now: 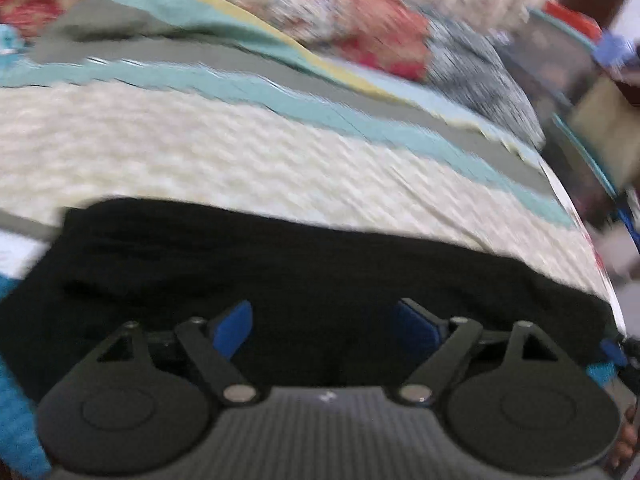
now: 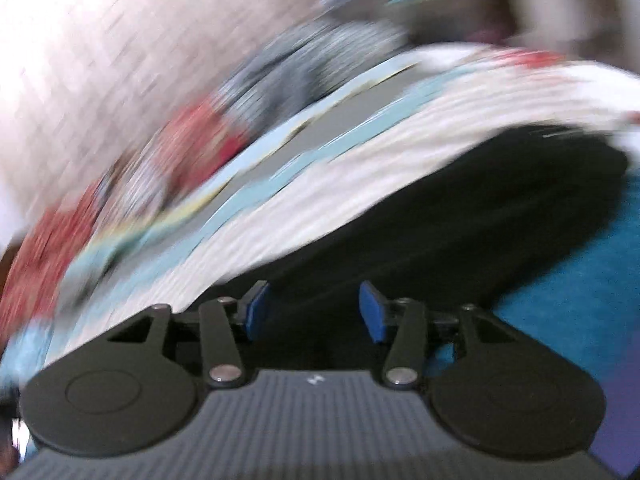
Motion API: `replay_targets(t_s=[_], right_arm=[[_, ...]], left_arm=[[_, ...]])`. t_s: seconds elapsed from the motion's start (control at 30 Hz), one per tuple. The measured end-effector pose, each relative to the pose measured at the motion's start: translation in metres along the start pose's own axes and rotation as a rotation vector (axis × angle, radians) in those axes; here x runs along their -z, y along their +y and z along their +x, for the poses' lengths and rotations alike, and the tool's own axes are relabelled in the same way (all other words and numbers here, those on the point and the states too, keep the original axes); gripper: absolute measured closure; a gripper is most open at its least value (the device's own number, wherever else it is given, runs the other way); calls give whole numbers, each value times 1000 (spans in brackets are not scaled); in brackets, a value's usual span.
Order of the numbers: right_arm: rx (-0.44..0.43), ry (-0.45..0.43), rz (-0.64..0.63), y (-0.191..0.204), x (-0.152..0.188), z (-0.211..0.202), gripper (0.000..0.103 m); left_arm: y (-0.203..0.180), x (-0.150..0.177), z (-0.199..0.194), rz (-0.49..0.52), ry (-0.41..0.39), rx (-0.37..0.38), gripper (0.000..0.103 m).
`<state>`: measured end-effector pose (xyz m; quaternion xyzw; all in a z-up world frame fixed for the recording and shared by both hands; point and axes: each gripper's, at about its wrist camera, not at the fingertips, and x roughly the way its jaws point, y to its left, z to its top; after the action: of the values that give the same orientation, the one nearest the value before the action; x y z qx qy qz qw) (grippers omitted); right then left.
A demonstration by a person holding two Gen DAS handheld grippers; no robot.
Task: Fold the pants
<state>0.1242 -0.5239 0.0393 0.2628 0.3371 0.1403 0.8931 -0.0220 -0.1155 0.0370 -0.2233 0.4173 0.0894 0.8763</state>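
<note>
The black pants (image 1: 280, 272) lie spread as a wide dark band across the near part of the bed. My left gripper (image 1: 324, 326) hovers over them with its blue pads (image 1: 234, 326) far apart and only the dark cloth showing in the gap below. In the right wrist view, which is badly blurred, the black pants (image 2: 460, 216) run from the fingers up to the right. My right gripper (image 2: 314, 312) stands open above the cloth, blue pads (image 2: 372, 312) apart, gripping nothing.
The bed carries a cream textured cover (image 1: 180, 148) with teal and grey stripes (image 1: 304, 92). Red patterned bedding (image 1: 360, 20) is heaped at the back. A teal blue cloth (image 2: 580, 280) lies right of the pants. Cluttered furniture (image 1: 592, 92) stands past the bed's right edge.
</note>
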Motion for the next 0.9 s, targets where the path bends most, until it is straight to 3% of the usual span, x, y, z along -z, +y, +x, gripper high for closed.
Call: replay_targets(t_s=[0.07, 0.13, 0.2, 0.37, 0.5, 0.57, 0.6, 0.63, 0.7, 0.83, 0.9], right_arm=[[69, -95, 116, -37, -4, -27, 43], [138, -166, 212, -67, 0, -45, 30], [178, -216, 292, -93, 5, -54, 24], [211, -209, 365, -126, 4, -34, 24], [204, -206, 374, -141, 0, -29, 24], [201, -206, 349, -139, -5, -27, 28], [198, -207, 323, -140, -8, -27, 42], [226, -192, 280, -134, -9, -24, 64], [289, -147, 202, -127, -12, -17, 82], [309, -198, 80, -102, -17, -27, 90], [255, -213, 0, -80, -23, -35, 91]], left_arm=[[-21, 2, 21, 32, 58, 22, 21], [-40, 4, 39, 53, 114, 31, 21], [-52, 10, 55, 63, 167, 34, 21], [-67, 19, 68, 101, 212, 11, 17], [-62, 18, 65, 69, 219, 3, 16], [-59, 18, 64, 49, 220, 0, 15], [-57, 18, 64, 41, 219, 0, 15], [-56, 18, 65, 36, 219, 0, 15], [-55, 18, 65, 31, 220, 3, 15], [-52, 17, 62, 25, 211, 16, 15], [-47, 16, 58, 10, 201, 21, 15]])
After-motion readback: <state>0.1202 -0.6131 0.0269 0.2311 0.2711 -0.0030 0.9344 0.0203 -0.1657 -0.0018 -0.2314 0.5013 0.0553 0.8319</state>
